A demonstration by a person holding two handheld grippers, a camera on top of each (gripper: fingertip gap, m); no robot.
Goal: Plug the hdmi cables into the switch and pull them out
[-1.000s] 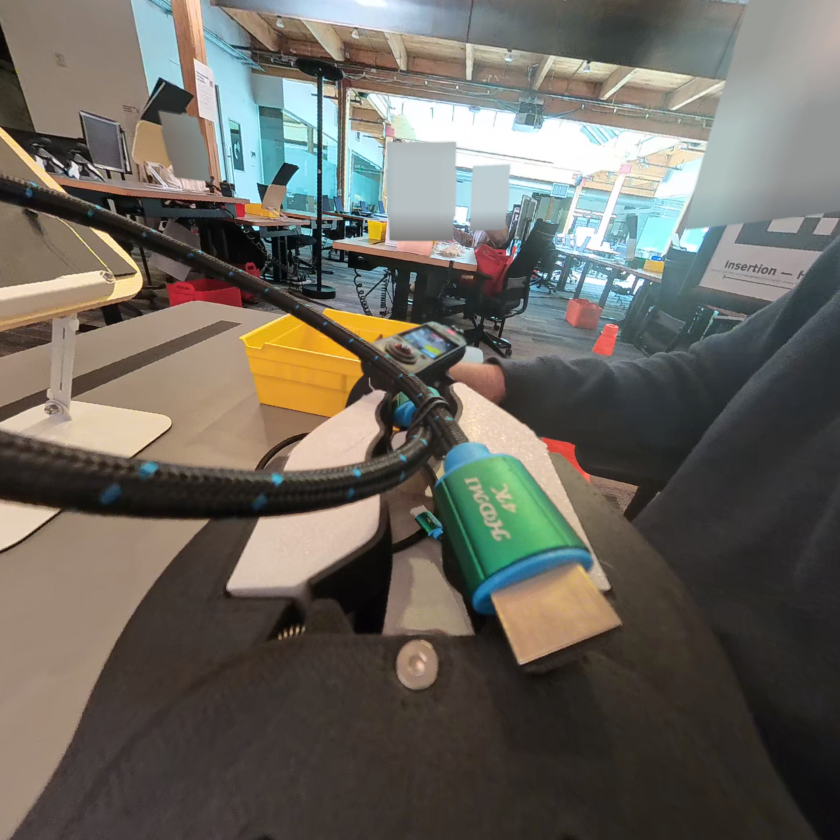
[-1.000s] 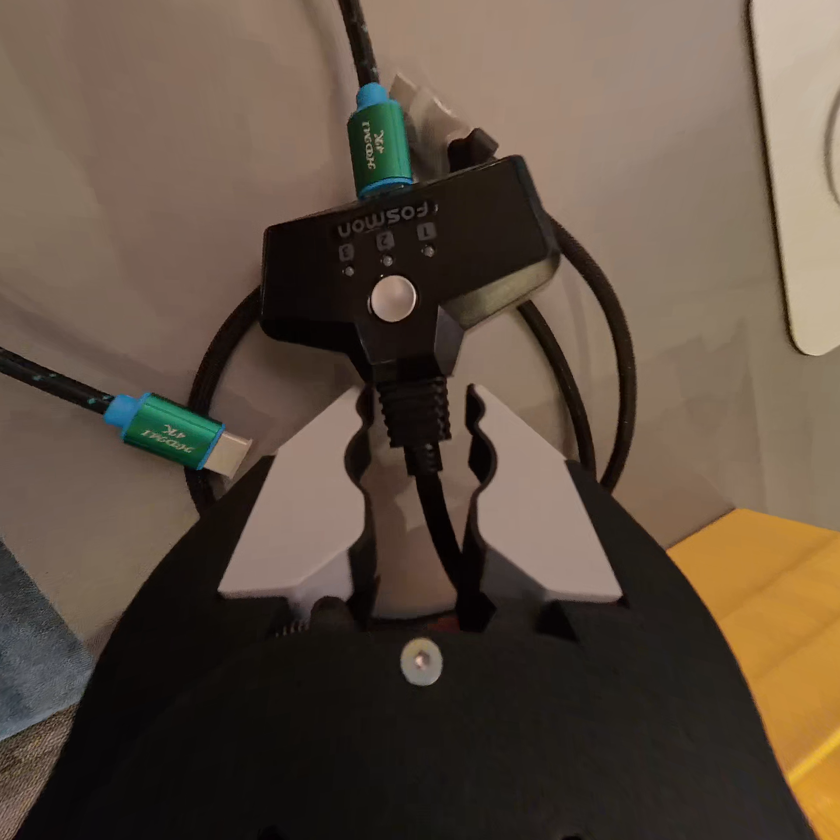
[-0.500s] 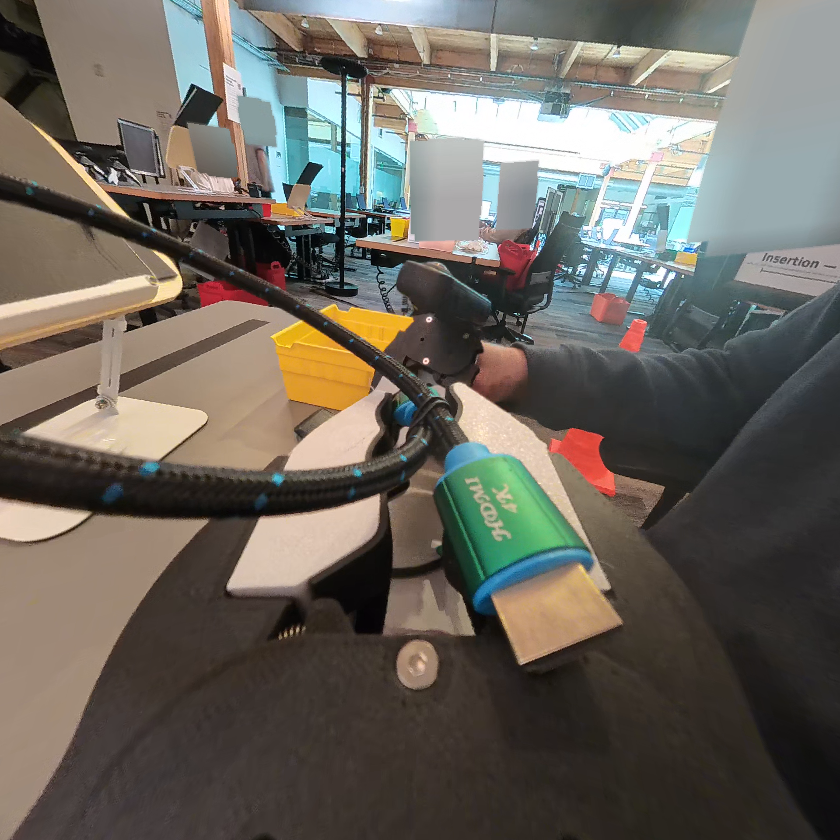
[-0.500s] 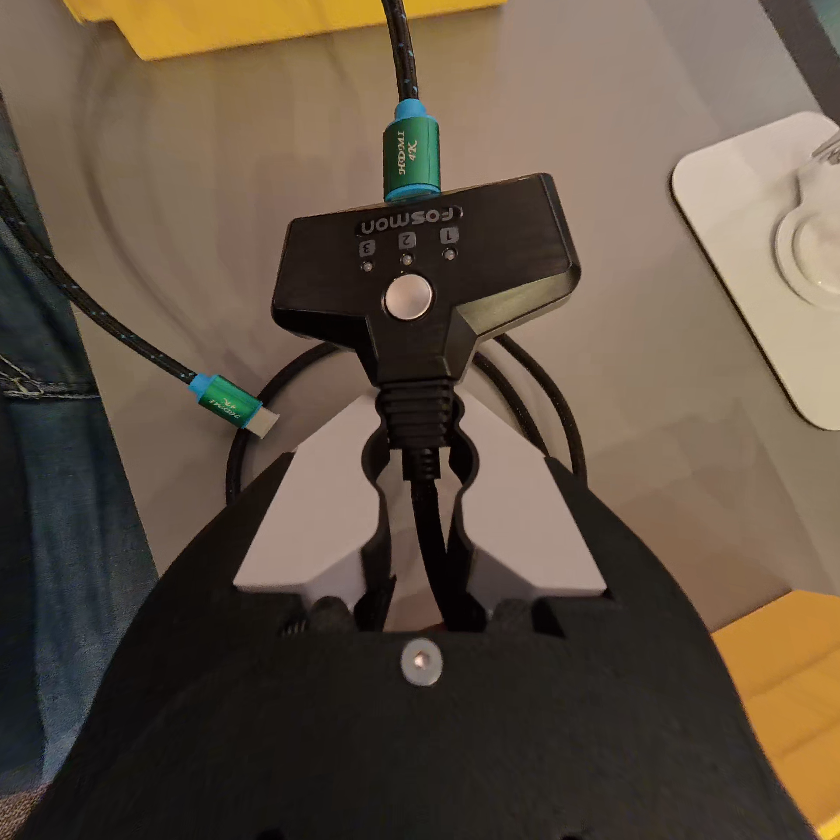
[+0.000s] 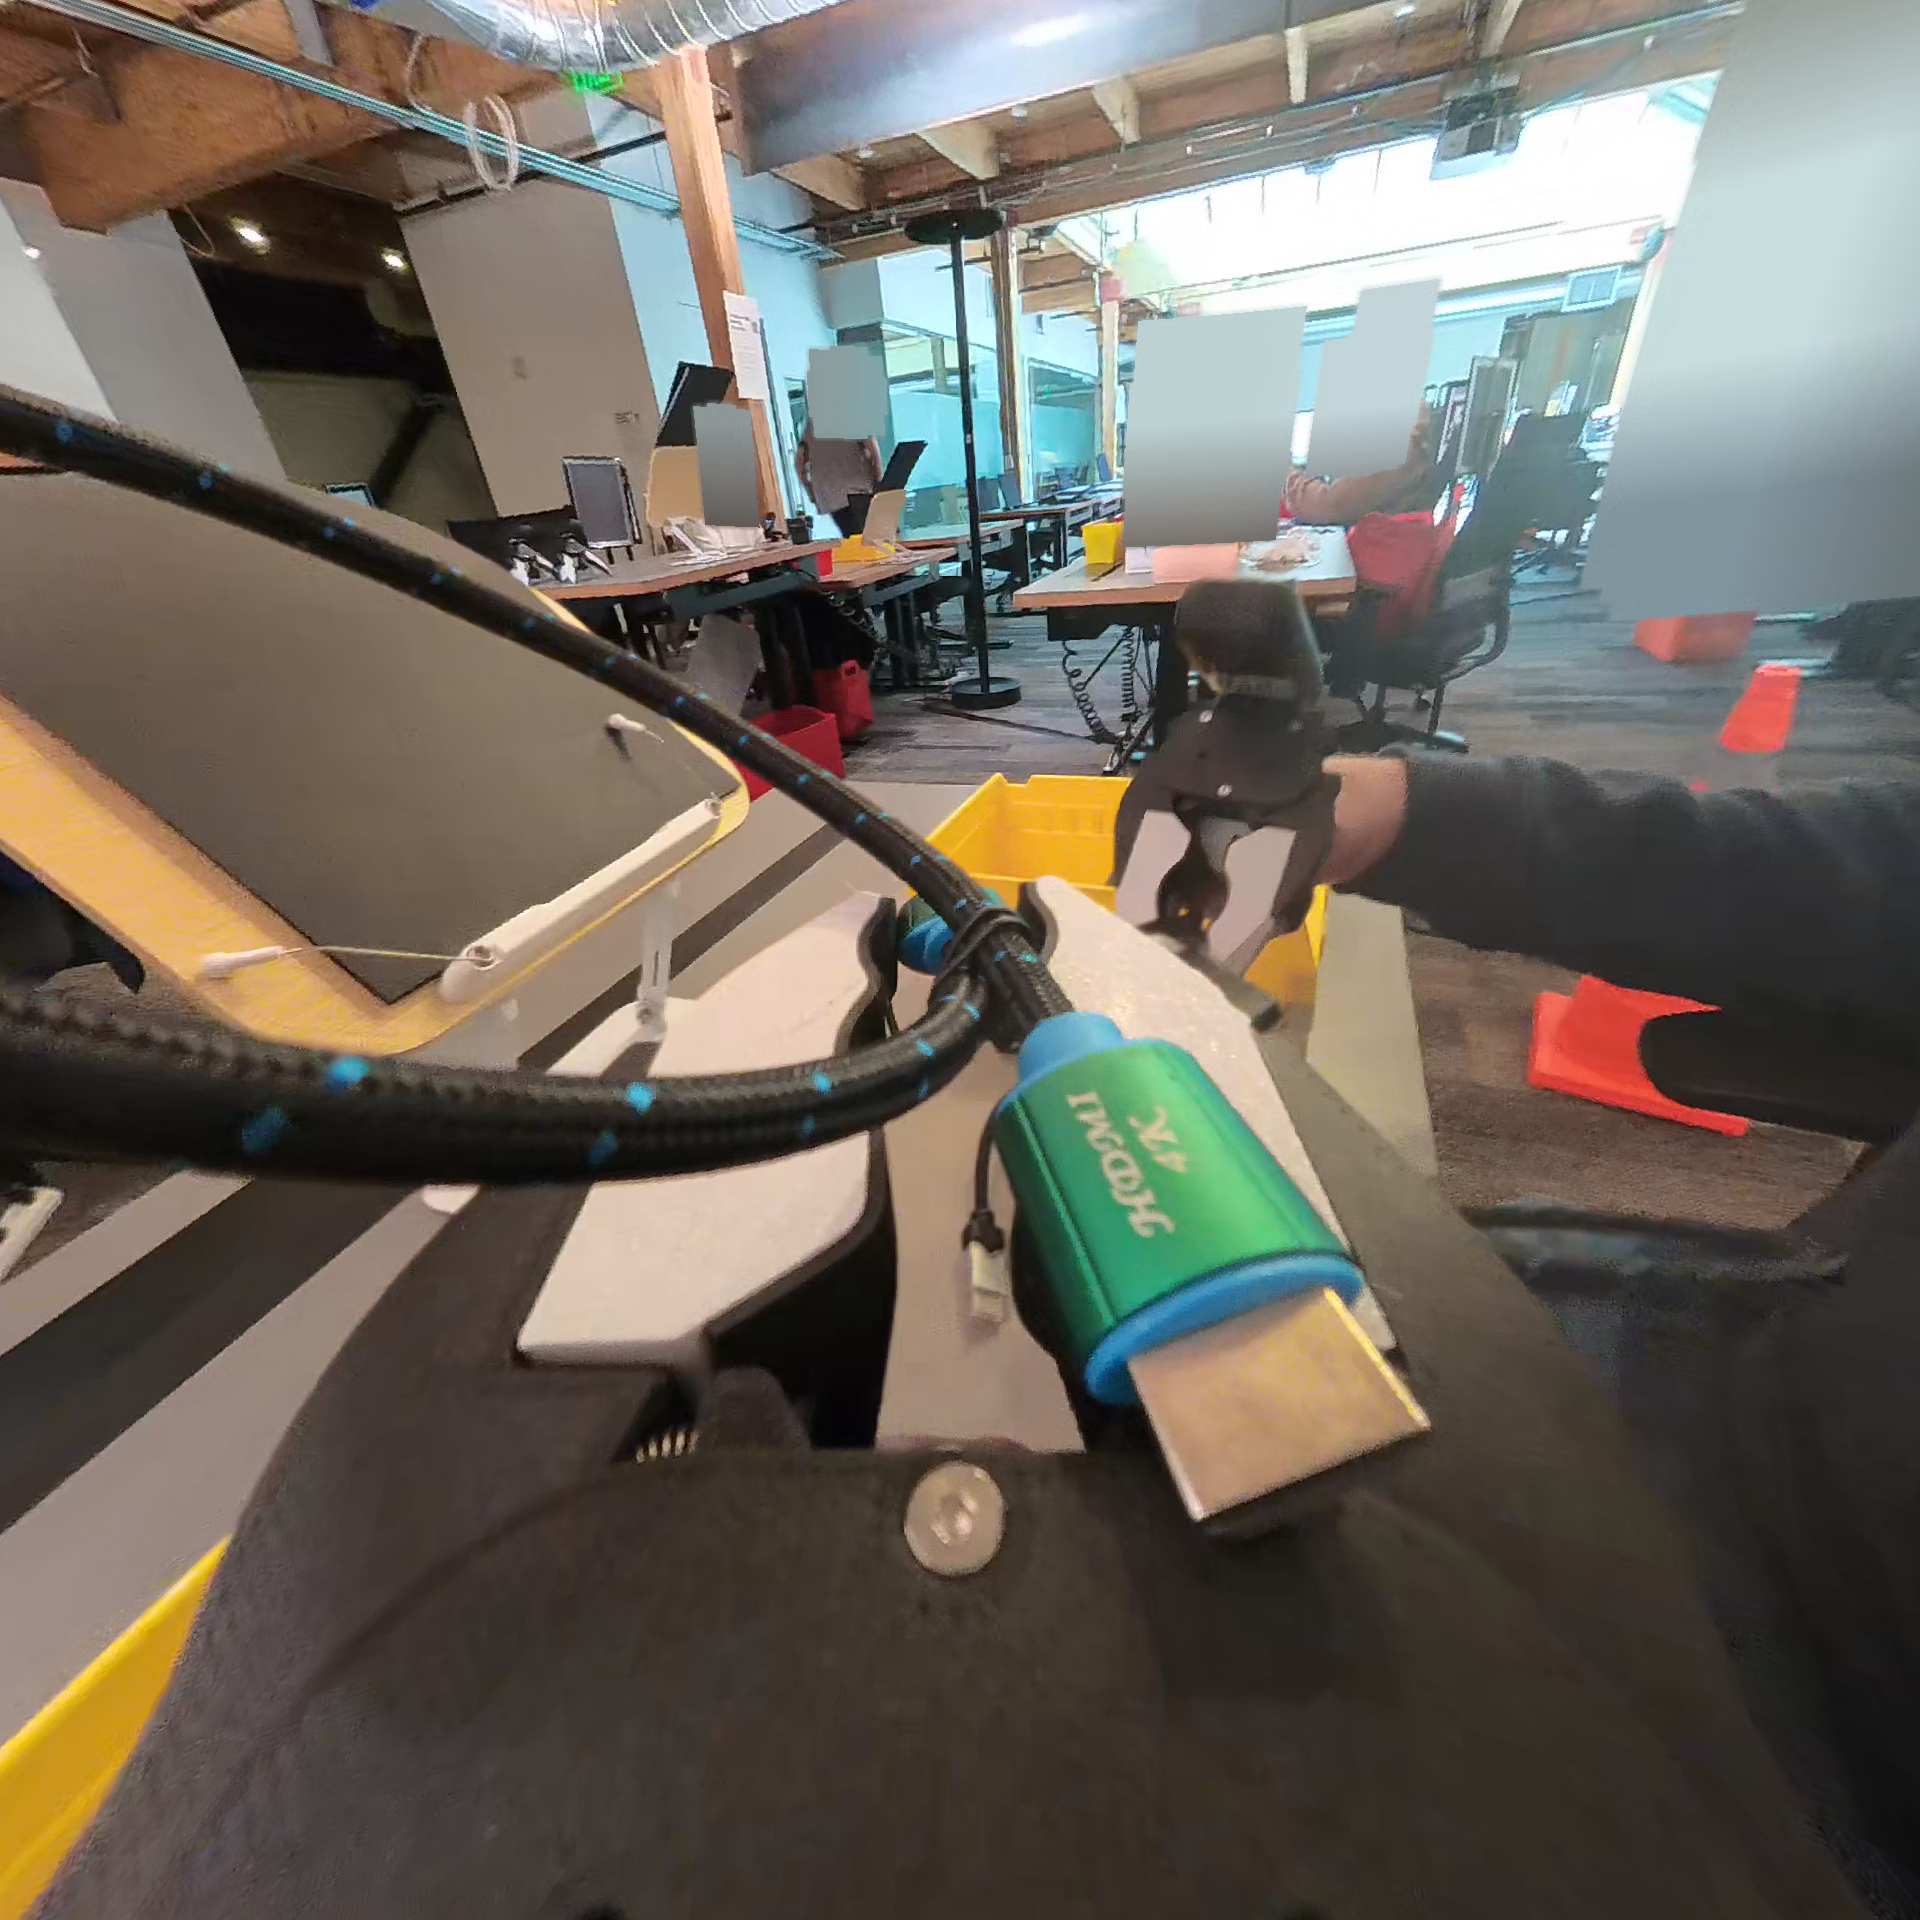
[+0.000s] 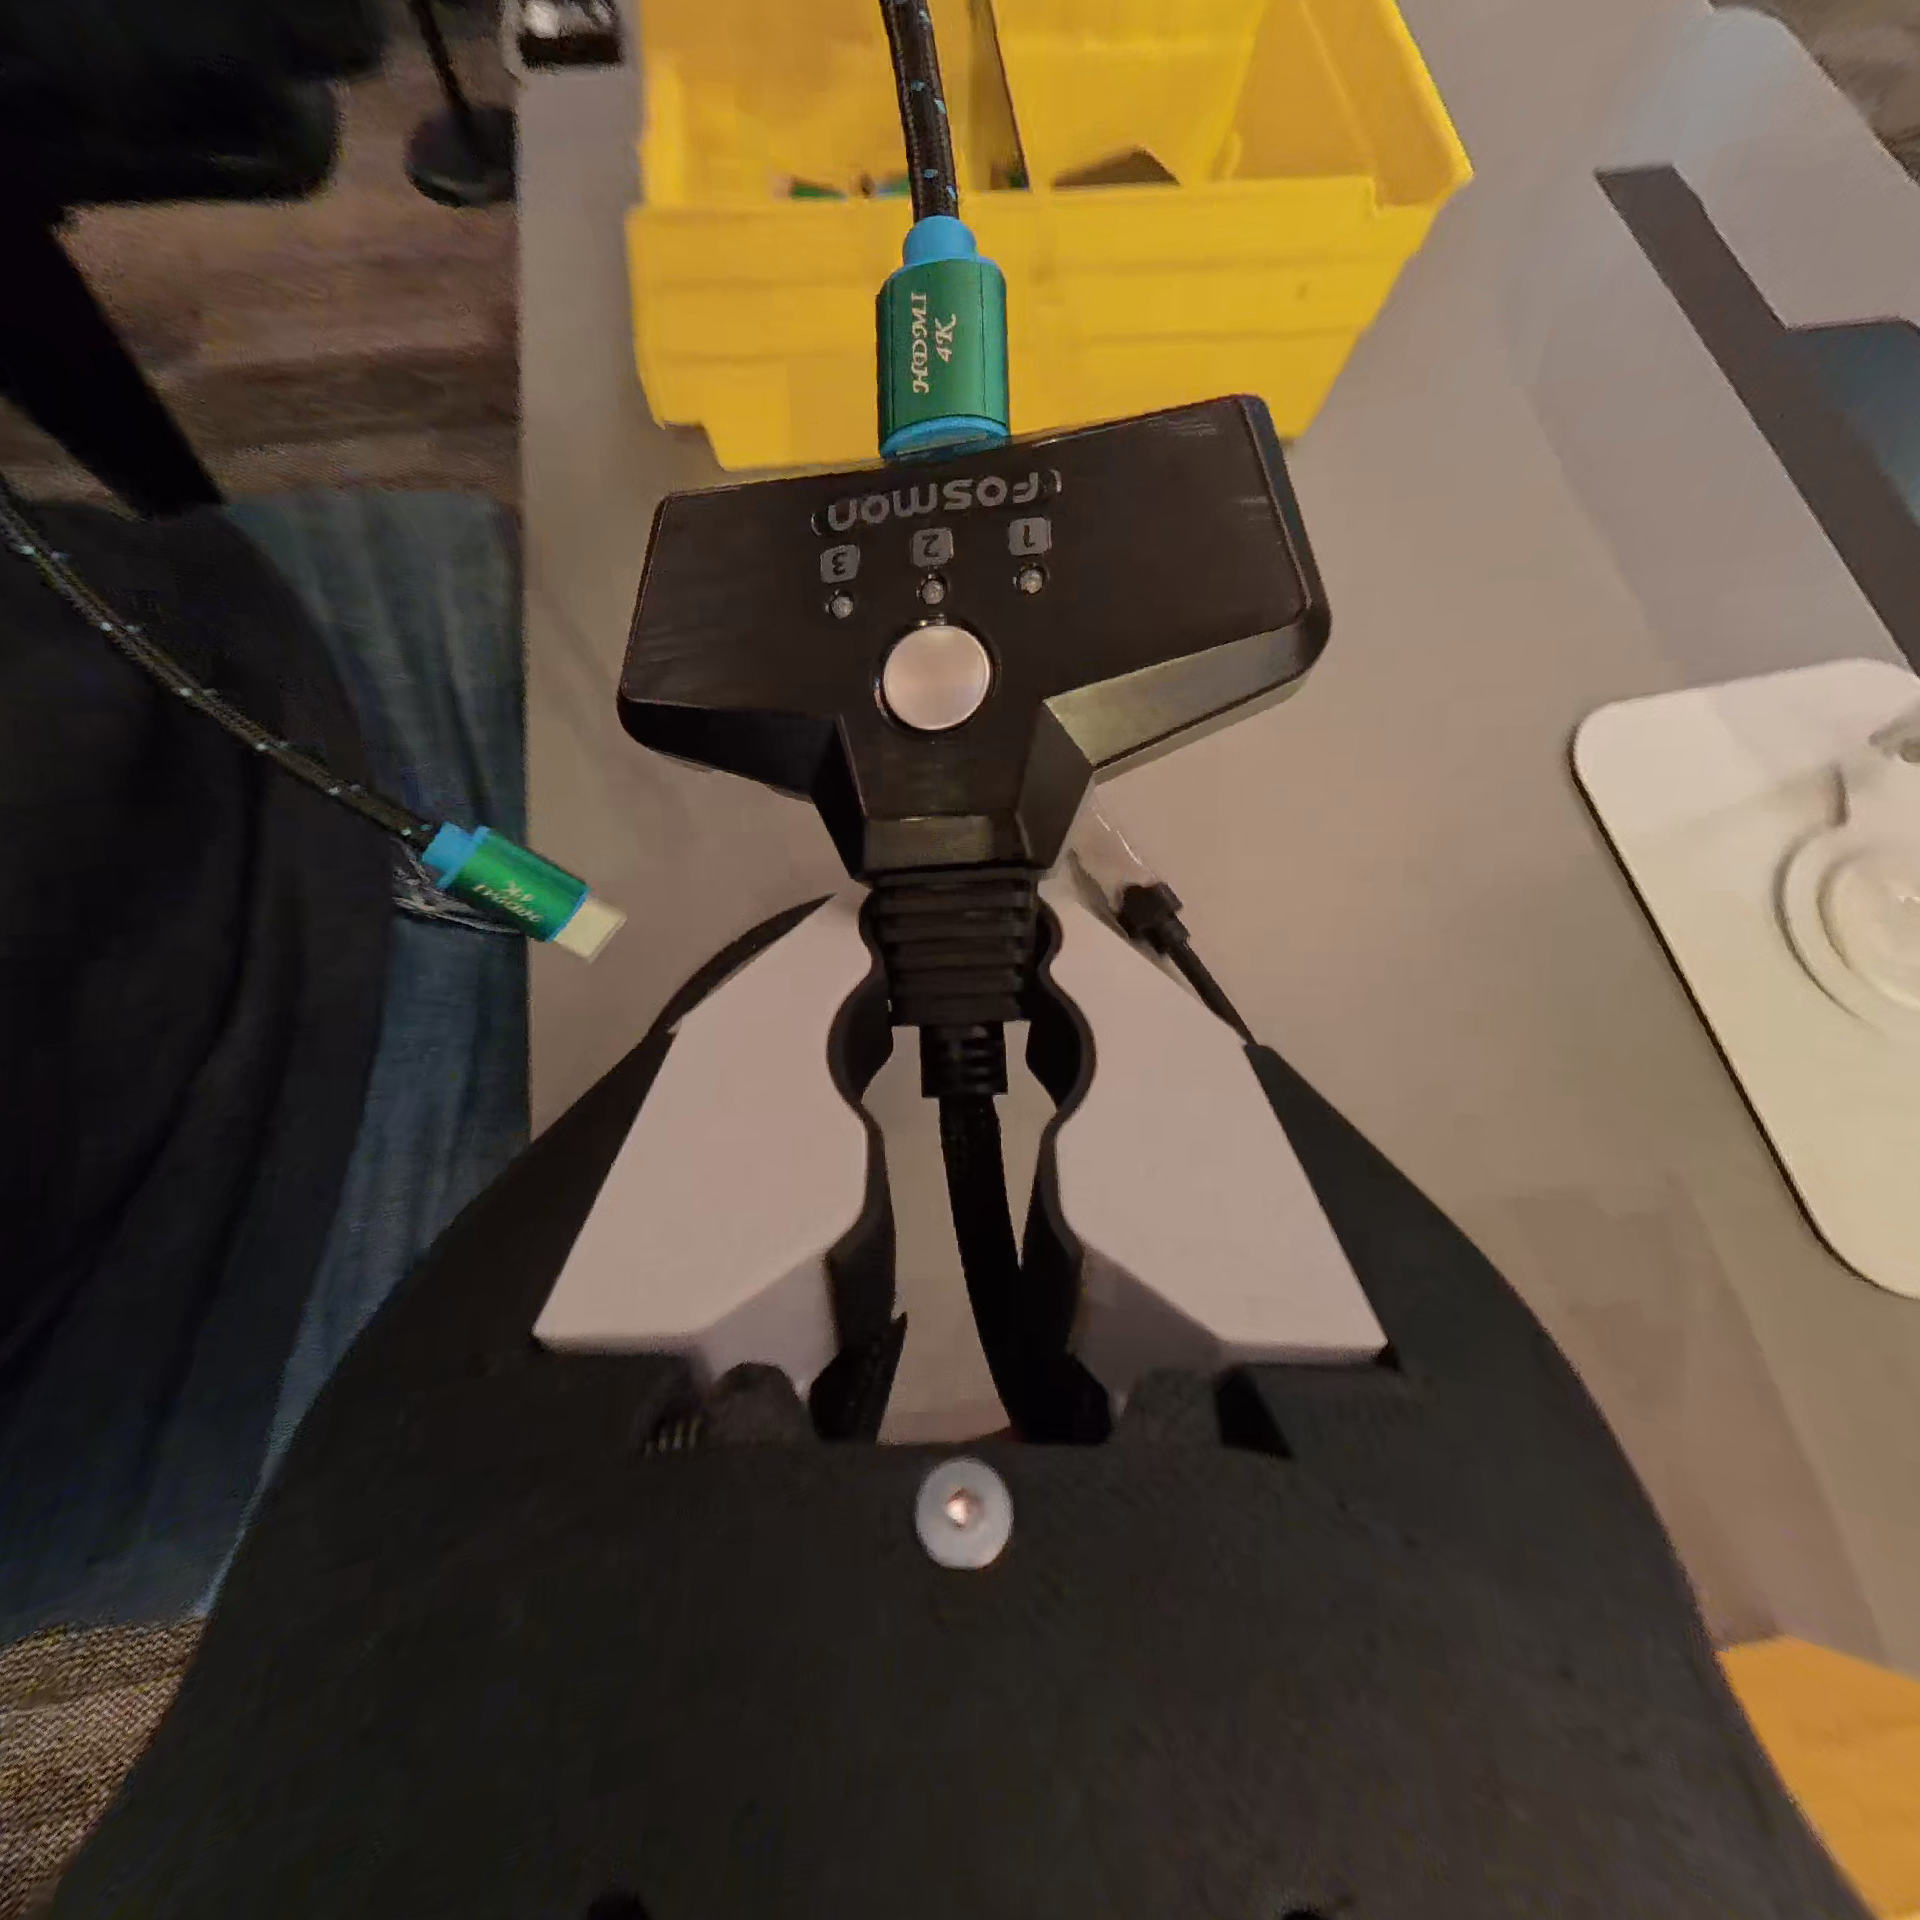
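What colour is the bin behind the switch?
Yellow bin, clearest in the right wrist view.

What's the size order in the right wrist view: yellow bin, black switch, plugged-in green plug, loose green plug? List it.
1. yellow bin
2. black switch
3. plugged-in green plug
4. loose green plug; same kind as the plugged-in one, so probably just farther away

My left wrist camera sits just behind the left gripper [image 5: 961, 935] and looks nearly level across the grey table [image 5: 270, 1278], far into the open office. The right gripper [image 5: 1226, 894] shows farther off, above the yellow bin [image 5: 1023, 831]. My right wrist camera sits behind the right gripper [image 6: 961, 997] and looks steeply down, very near the table [image 6: 1455, 831]. Both views share this table and the yellow bin [image 6: 1143, 312].
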